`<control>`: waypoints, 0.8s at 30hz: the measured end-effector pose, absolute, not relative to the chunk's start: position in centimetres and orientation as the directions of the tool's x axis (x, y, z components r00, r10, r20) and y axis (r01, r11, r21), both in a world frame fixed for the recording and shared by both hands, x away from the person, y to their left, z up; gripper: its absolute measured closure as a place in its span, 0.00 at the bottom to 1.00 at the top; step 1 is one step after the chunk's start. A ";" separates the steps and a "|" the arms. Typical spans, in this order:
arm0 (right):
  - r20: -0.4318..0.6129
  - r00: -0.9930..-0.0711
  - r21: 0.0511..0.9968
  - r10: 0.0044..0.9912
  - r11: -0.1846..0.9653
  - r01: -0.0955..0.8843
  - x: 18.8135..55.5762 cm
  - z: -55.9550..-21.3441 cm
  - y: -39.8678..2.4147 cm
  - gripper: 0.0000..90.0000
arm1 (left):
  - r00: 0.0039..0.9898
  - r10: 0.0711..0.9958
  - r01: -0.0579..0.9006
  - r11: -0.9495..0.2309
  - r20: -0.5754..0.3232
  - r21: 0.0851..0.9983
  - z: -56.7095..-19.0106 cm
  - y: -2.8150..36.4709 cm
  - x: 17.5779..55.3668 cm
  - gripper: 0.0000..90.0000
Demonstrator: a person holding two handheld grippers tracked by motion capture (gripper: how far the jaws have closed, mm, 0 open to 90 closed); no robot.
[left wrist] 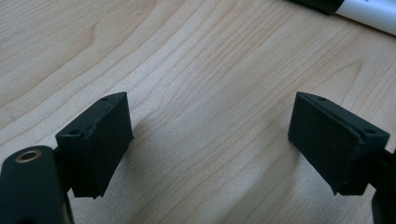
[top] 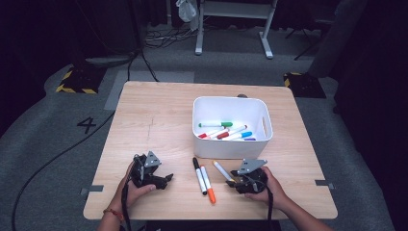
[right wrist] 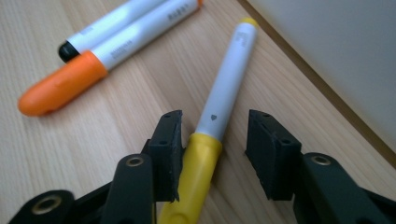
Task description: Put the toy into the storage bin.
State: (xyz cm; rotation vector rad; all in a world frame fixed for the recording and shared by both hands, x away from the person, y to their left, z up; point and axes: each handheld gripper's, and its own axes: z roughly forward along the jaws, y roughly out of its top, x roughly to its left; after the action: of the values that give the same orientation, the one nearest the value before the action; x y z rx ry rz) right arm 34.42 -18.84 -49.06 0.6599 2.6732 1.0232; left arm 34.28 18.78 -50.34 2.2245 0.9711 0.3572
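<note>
- The right gripper [right wrist: 212, 140] sits low over the table [top: 159, 120] at the near right, its jaws partly drawn in around the yellow marker [right wrist: 219, 112]. One pad touches the yellow cap while the other stands off with a gap, so the marker is straddled but not yet pinched.
- The marker's long axis runs away from the right gripper, roughly in line with its jaws, cap end nearest and the far tip pointing toward the white bin [top: 232, 127]. A squeeze across the cap is likely what the pick-up needs.
- The left gripper [left wrist: 210, 135] hovers over bare wood at the near left, jaws spread wide with nothing between them. It lies well apart from the yellow marker, so the right hand [top: 269, 185] is clearly the nearer.
- Between the two grippers lie the black marker [top: 197, 173] and the orange marker [top: 208, 185], side by side and touching.
- Beyond them the white bin already holds several markers [top: 226, 132], the probable destination.
</note>
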 end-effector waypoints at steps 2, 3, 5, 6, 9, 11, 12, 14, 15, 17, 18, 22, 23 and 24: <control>-0.019 -0.873 0.671 0.487 0.654 0.350 34.6 -49.0 -19.7 0.68 | 0.684 0.729 0.544 -0.495 -0.017 0.678 -50.3 18.8 34.3 0.15; -0.019 -0.873 0.671 0.487 0.654 0.350 34.6 -49.0 -19.7 0.68 | 0.684 0.729 0.544 -0.495 -0.017 0.678 -50.3 18.8 34.3 0.15; -0.010 -0.873 0.675 0.487 0.648 0.353 34.8 -49.1 -20.8 0.75 | 0.684 0.729 0.543 -0.495 -0.016 0.678 -50.3 18.8 34.3 0.15; -0.012 -0.873 0.674 0.487 0.649 0.353 34.8 -49.0 -21.0 0.78 | 0.684 0.729 0.543 -0.495 -0.016 0.678 -50.3 18.8 34.3 0.15; -0.009 -0.878 0.679 0.479 0.648 0.346 35.0 -49.1 -21.5 0.82 | 0.685 0.729 0.542 -0.495 -0.016 0.679 -50.3 18.8 34.3 0.15; -0.012 -0.885 0.677 0.466 0.655 0.336 35.1 -49.0 -21.5 0.82 | 0.684 0.729 0.543 -0.495 -0.016 0.678 -50.3 18.8 34.3 0.15; -0.017 -0.888 0.673 0.460 0.662 0.330 35.1 -49.0 -21.5 0.82 | 0.684 0.729 0.543 -0.495 -0.016 0.678 -50.3 18.8 34.3 0.15; -0.040 -0.903 0.662 0.429 0.688 0.297 35.0 -48.7 -21.5 0.83 | 0.684 0.729 0.543 -0.495 -0.016 0.678 -50.3 18.8 34.3 0.15; -0.040 -0.903 0.662 0.429 0.688 0.297 35.0 -48.7 -21.5 0.83 | 0.684 0.729 0.543 -0.495 -0.016 0.678 -50.3 18.8 34.3 0.15; -0.033 -0.913 0.677 0.407 0.681 0.279 34.9 -48.1 -21.8 0.83 | 0.684 0.729 0.544 -0.494 -0.017 0.678 -50.3 18.8 34.3 0.15; -0.039 -0.915 0.687 0.402 0.676 0.268 34.9 -47.8 -22.0 0.83 | 0.684 0.729 0.543 -0.495 -0.016 0.678 -50.3 18.8 34.3 0.15; -0.052 -0.918 0.710 0.392 0.661 0.242 34.8 -46.7 -22.6 0.83 | 0.684 0.729 0.544 -0.495 -0.017 0.678 -50.3 18.8 34.3 0.15; -0.054 -0.921 0.716 0.386 0.658 0.233 34.7 -46.3 -22.7 0.83 | 0.684 0.729 0.544 -0.495 -0.017 0.678 -50.3 18.8 34.3 0.15; -0.054 -0.921 0.716 0.386 0.658 0.233 34.7 -46.3 -22.7 0.83 | 0.684 0.729 0.544 -0.495 -0.017 0.678 -50.3 18.8 34.3 0.15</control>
State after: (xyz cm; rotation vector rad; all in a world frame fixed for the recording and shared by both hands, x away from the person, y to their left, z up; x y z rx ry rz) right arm 34.70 -22.73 -46.33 0.5051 2.6731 1.1122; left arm 34.28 18.78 -50.34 2.2247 0.9716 0.3583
